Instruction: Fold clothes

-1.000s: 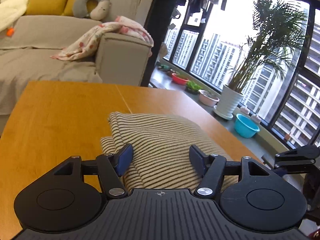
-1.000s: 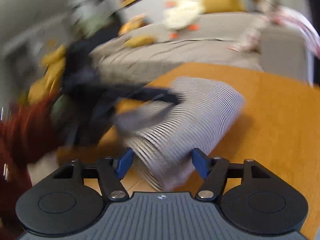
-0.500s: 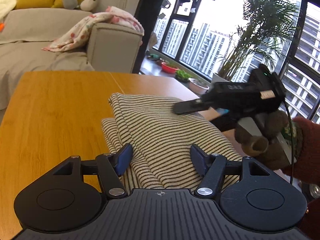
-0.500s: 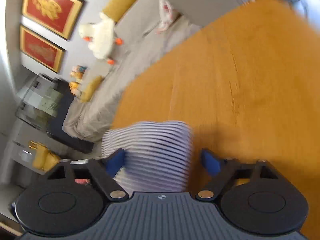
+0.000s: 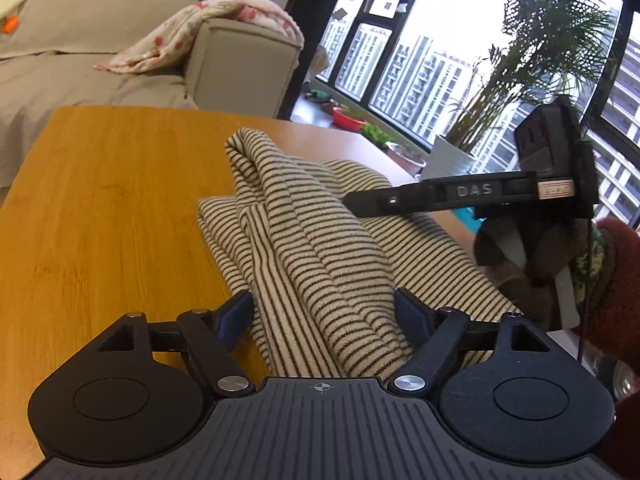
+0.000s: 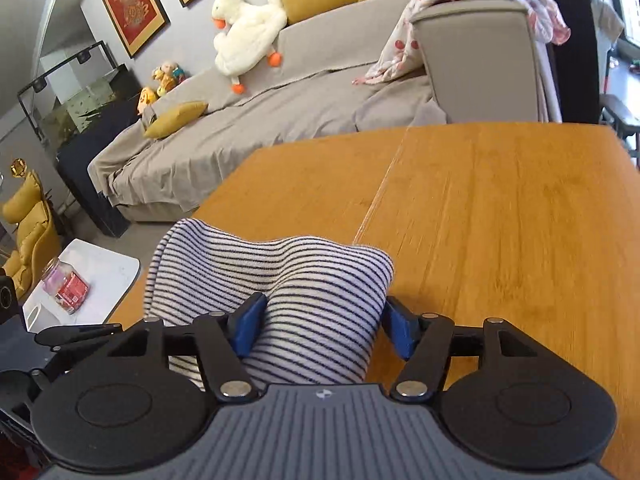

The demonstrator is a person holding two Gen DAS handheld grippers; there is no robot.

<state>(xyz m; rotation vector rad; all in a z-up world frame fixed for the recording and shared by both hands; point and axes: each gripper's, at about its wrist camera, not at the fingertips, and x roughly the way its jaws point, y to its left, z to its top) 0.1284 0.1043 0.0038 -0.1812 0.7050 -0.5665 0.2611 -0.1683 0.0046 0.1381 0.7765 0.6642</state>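
A cream garment with dark stripes (image 5: 328, 240) lies folded on the wooden table (image 5: 112, 200), with a raised ridge running along its middle. My left gripper (image 5: 322, 312) sits at the near end; its jaws are opening, and the cloth lies between the blue pads without being pinched. My right gripper (image 5: 360, 202) reaches in from the right over the garment's top. In the right wrist view, the right gripper (image 6: 324, 328) has a thick bundle of the striped garment (image 6: 280, 272) filling the space between its pads as the jaws close on it.
A grey sofa (image 6: 320, 92) with a plush duck (image 6: 244, 36) and a spotted blanket (image 5: 192, 36) stands beyond the table's far edge. Potted plants (image 5: 460, 152) line the window at the right. A white side table with a jar (image 6: 66, 288) stands low at the left.
The right gripper came in from the right and settled over the garment, and its view rolled back to level. The left jaws spread wider. The cloth's middle ridge now stands higher.
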